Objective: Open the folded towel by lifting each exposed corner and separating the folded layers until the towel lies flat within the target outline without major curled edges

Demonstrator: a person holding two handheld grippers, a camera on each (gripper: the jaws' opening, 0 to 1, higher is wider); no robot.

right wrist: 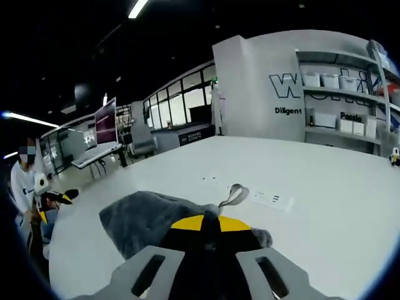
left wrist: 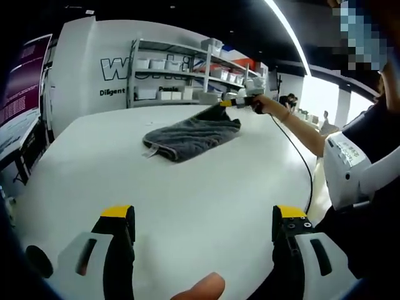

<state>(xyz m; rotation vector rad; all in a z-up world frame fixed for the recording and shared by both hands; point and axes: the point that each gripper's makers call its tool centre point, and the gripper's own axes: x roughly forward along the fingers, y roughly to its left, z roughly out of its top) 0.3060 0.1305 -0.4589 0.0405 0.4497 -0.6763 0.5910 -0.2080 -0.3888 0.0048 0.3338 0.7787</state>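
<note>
At upper centre of the left gripper view, the right gripper (left wrist: 226, 104) is pinching a corner of the grey folded towel (left wrist: 190, 134) on the white table (left wrist: 187, 200) to peel back a layer, while the left gripper (left wrist: 203, 225) is waiting with jaws spread wide and empty.

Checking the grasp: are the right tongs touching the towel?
Touching. The left gripper view shows the right tongs pinching the towel at its far corner.

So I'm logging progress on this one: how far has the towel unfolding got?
Early. Nothing looks finished: the grey towel is bunched in folded layers on the white table. In hand: the right gripper is shut on the towel's far edge, lifting it. The left gripper is open, well short of the towel. Left: separating the layers and laying it flat. I can't make out a target outline.
</note>
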